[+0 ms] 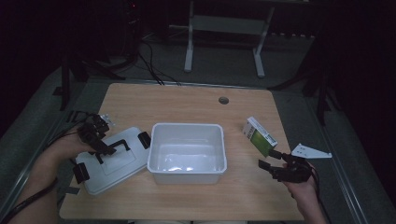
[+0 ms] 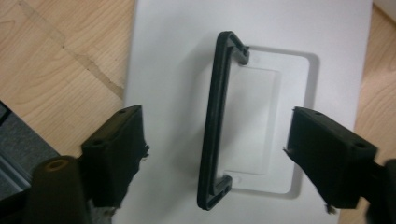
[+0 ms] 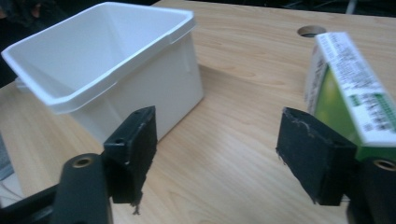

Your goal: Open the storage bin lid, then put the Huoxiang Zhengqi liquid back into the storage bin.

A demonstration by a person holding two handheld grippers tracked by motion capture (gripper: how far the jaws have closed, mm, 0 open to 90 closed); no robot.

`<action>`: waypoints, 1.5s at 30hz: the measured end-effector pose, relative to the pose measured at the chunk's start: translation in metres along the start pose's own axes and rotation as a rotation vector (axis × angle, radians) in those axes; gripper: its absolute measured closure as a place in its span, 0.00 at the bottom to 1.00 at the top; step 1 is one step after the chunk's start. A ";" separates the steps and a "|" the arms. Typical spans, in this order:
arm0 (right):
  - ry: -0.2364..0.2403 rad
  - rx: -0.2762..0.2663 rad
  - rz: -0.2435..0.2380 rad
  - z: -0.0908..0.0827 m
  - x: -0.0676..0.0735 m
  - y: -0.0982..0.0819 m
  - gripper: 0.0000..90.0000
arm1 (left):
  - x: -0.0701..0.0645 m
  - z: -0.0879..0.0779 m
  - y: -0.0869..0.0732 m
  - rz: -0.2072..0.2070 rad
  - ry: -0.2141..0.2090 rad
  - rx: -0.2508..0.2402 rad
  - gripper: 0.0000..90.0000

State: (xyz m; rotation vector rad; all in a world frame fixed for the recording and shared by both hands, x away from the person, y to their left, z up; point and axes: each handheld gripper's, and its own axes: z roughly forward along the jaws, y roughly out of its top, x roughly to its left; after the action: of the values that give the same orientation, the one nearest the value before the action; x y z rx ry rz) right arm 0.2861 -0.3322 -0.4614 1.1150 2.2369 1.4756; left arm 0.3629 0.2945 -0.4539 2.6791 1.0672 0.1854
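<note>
A: Quick pass. What's on the table?

B: White bin in the middle, open and empty. Its lid lies flat just left of it, black handle on top. Green-and-white carton off to the right, standing tilted.

A: Left gripper?

B: Over the lid. In the left gripper view its jaws stand wide on either side of the handle, pads clear of it, nothing pinched. So lid is down, not held.

A: Right gripper?

B: Just beside the carton, low right of the bin. In the right gripper view the jaws are spread wide; the carton sits beyond the right-hand jaw, not between the two. Can't tell if that jaw brushes the box edge. Bare wood between the jaws, so it holds nothing.

A: Step?

B: My read: lid is off and parked, bin ready, carton is next to go in. Reach stage, no grasp yet.

A: Next move needs?

B: Right gripper has to shift sideways so the carton sits between the pads, then close across its narrow faces. Box is tilted and light, a nudge from one jaw could tip it. After that lift and carry left over the bin rim. Left just needs to stay out of the way.
</note>
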 end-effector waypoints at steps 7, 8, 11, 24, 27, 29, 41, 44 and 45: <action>-0.006 0.067 -0.009 -0.002 -0.016 0.026 0.31 | -0.001 0.000 -0.006 0.000 0.019 -0.006 0.20; -0.008 0.077 -0.008 -0.001 -0.019 0.030 0.29 | -0.001 0.001 -0.007 -0.003 0.023 -0.008 0.20; -0.030 0.106 -0.007 0.004 -0.028 0.037 0.22 | 0.000 0.001 -0.008 -0.007 0.043 -0.003 0.20; -0.096 0.258 -0.013 0.033 -0.071 0.069 0.39 | -0.001 -0.001 -0.006 -0.001 0.035 -0.005 0.20; -0.109 0.324 -0.025 0.044 -0.080 0.075 0.40 | -0.001 0.000 -0.005 0.004 0.030 0.007 0.20; -0.117 0.355 -0.032 0.050 -0.084 0.077 0.41 | -0.001 0.000 -0.005 0.004 0.028 0.005 0.20; -0.148 0.568 -0.050 0.079 -0.096 0.095 0.45 | -0.001 -0.006 -0.005 0.016 0.027 0.007 0.20; -0.144 0.604 -0.064 0.085 -0.095 0.099 0.46 | -0.001 -0.006 -0.005 0.020 0.027 0.012 0.20; -0.150 0.622 -0.073 0.087 -0.094 0.100 0.46 | -0.001 -0.006 -0.005 0.018 0.024 0.015 0.20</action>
State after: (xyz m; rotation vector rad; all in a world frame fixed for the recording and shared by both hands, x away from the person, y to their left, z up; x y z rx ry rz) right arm 0.4461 -0.3190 -0.4344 1.2264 2.6618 0.6389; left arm 0.3573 0.2982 -0.4493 2.7070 1.0551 0.2139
